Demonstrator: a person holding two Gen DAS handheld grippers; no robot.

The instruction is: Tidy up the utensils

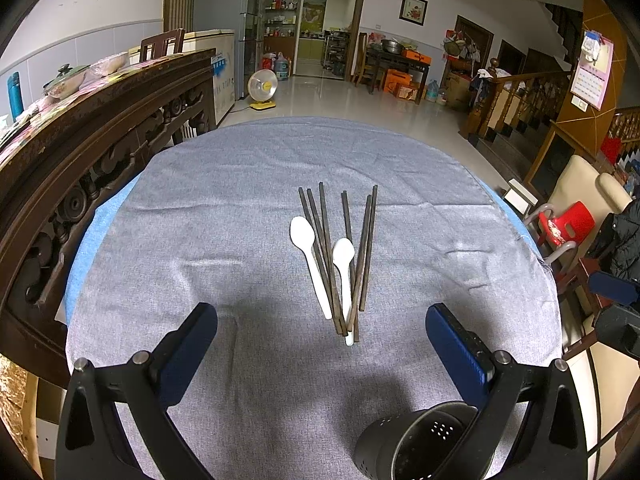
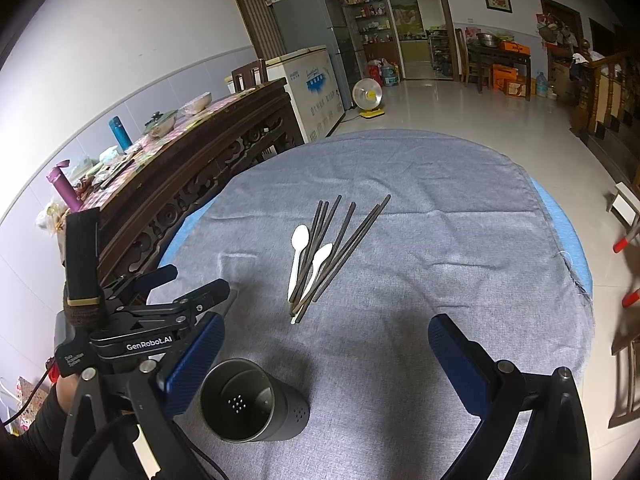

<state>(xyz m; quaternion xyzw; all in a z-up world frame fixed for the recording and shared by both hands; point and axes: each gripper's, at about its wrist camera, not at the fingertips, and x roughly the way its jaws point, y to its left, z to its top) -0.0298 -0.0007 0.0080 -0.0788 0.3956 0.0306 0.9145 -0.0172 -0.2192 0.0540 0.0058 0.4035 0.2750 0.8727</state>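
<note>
Several dark chopsticks (image 1: 326,248) (image 2: 340,236) lie fanned out on the grey tablecloth (image 1: 200,220), their near ends bunched together. Two white plastic spoons (image 1: 303,234) (image 1: 344,256) (image 2: 299,238) (image 2: 321,254) lie among them, bowls pointing away. A black perforated utensil holder (image 1: 404,444) (image 2: 244,404) sits at the near edge, its open mouth toward the cameras. My left gripper (image 1: 322,314) (image 2: 200,278) is open just short of the bunched ends, holding nothing. My right gripper (image 2: 328,326) is open and empty, with the holder beside its left finger.
A carved dark wooden sideboard (image 1: 100,128) (image 2: 192,160) with bottles and dishes runs close along the table's left. A cream chair and a red stool (image 1: 564,220) stand past the right edge. The cloth around the utensils is bare.
</note>
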